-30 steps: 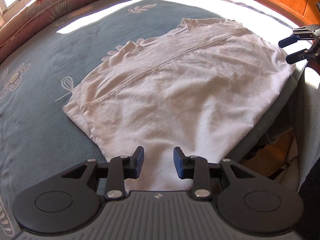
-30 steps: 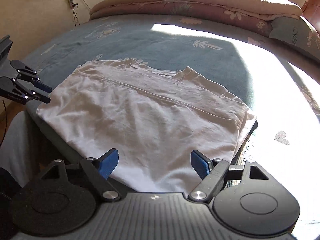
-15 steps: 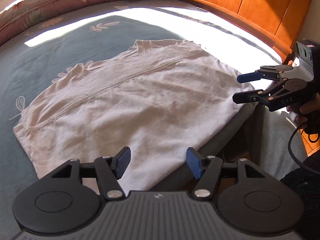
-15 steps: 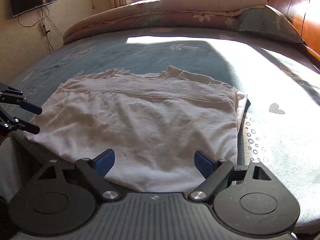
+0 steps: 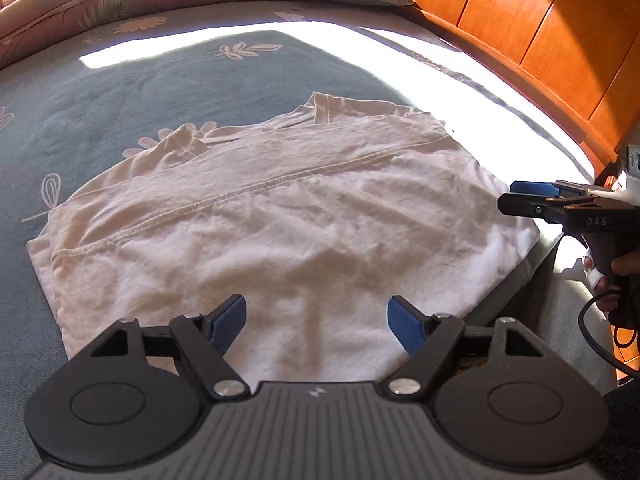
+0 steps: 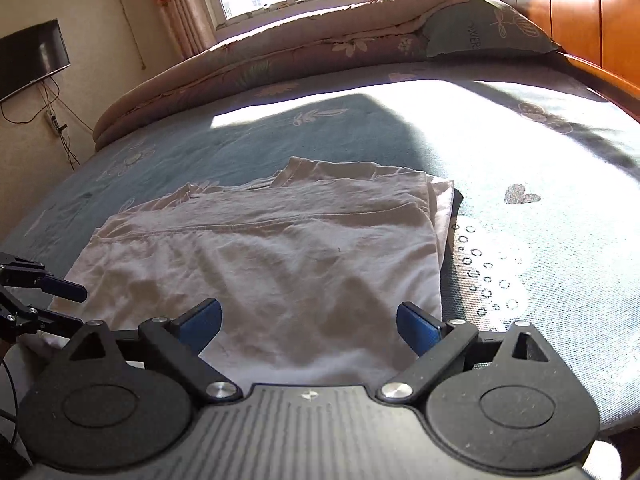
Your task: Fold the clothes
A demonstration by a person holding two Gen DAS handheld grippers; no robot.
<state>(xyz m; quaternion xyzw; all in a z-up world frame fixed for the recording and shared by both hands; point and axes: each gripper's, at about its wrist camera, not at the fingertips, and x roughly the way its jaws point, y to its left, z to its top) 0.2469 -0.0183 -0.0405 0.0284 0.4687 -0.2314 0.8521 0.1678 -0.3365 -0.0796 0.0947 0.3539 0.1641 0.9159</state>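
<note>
A white cotton shirt (image 5: pixel 280 236) lies folded into a rough rectangle on my bed, at the near edge of the mattress. Its fabric is soft and thin, creased with shallow wrinkles, and a stitched hem runs across it as a raised line. A collar and a sleeve edge peek out along the far side.

The shirt rests on a blue-grey bed sheet (image 5: pixel 120 92) printed with pale flowers and leaves, and in the right view with small circles and a heart. A broad patch of sunlight falls across the sheet beyond the shirt. A rolled floral quilt (image 6: pixel 280 52) and a pillow (image 6: pixel 484 28) lie at the far side, by a glossy orange wooden headboard (image 5: pixel 520 28). A dark screen (image 6: pixel 28 60) hangs on the wall.

My left gripper (image 5: pixel 316 320) hovers over the shirt's near edge, its blue ribbed pads spreading apart with only cloth below them, nothing pinched. My right gripper (image 6: pixel 308 324) is likewise widening, held above the shirt near its right corner, gripping nothing. The sheet beyond and to the right of the shirt is bare and open.

Compared with a second ago, both pairs of tongs stand wider, the left one markedly so, and the shirt lies as it did.
</note>
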